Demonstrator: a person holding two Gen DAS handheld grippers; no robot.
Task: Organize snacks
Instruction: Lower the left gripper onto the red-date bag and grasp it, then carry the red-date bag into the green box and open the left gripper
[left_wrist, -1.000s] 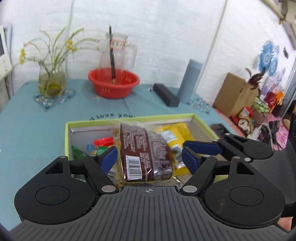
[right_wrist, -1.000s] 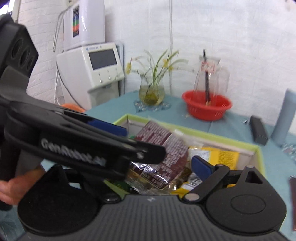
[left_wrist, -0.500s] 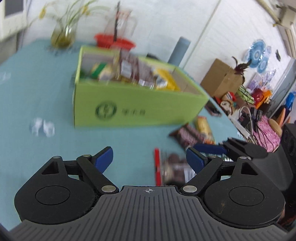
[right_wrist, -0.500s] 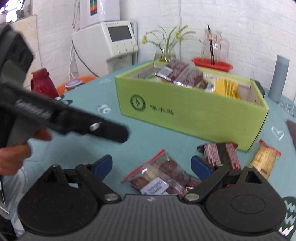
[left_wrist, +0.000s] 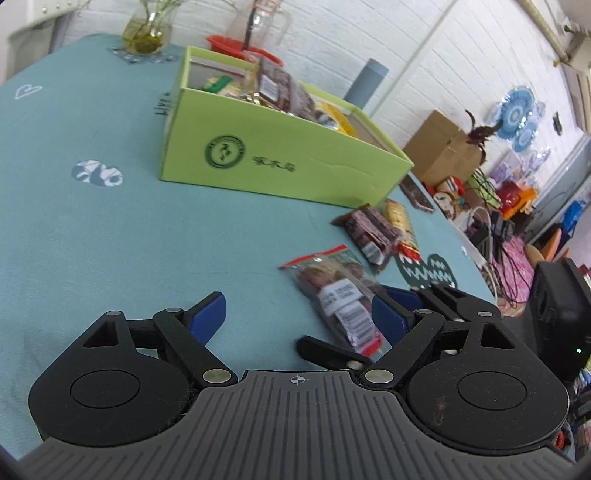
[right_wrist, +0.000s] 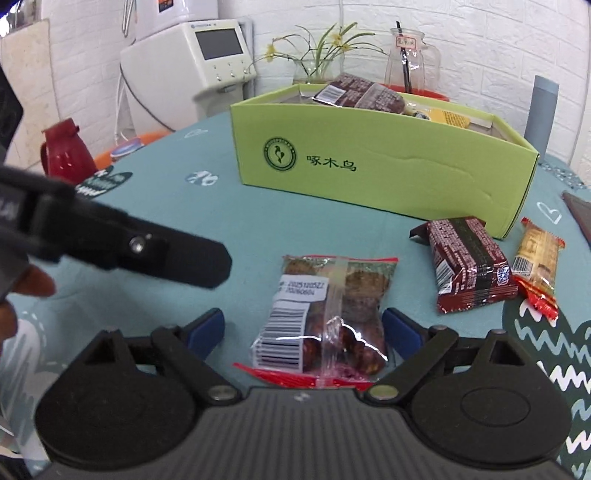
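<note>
A green snack box (right_wrist: 384, 173) (left_wrist: 280, 158) stands on the teal tablecloth, holding several packets, a brown one (right_wrist: 360, 96) on top. In front lie a clear bag of brown snacks (right_wrist: 328, 317) (left_wrist: 336, 295), a dark red packet (right_wrist: 469, 262) (left_wrist: 369, 232) and a small yellow-red packet (right_wrist: 537, 262) (left_wrist: 400, 225). My right gripper (right_wrist: 303, 330) is open, low over the table, its fingers either side of the clear bag. My left gripper (left_wrist: 301, 314) is open and empty, left of the bag. The left gripper's finger (right_wrist: 147, 247) shows in the right wrist view.
Behind the box stand a red bowl (left_wrist: 243, 46), a glass jug (right_wrist: 408, 62), a flower vase (right_wrist: 317, 62) and a grey cylinder (right_wrist: 541, 110). A white machine (right_wrist: 192, 74) and a red kettle (right_wrist: 66, 155) are at the left. Clutter lies beyond the table's right edge (left_wrist: 480, 206).
Both grippers pulled back from over the box and came down to the table. The brown packet stayed in the box. The right gripper now straddles the clear bag.
</note>
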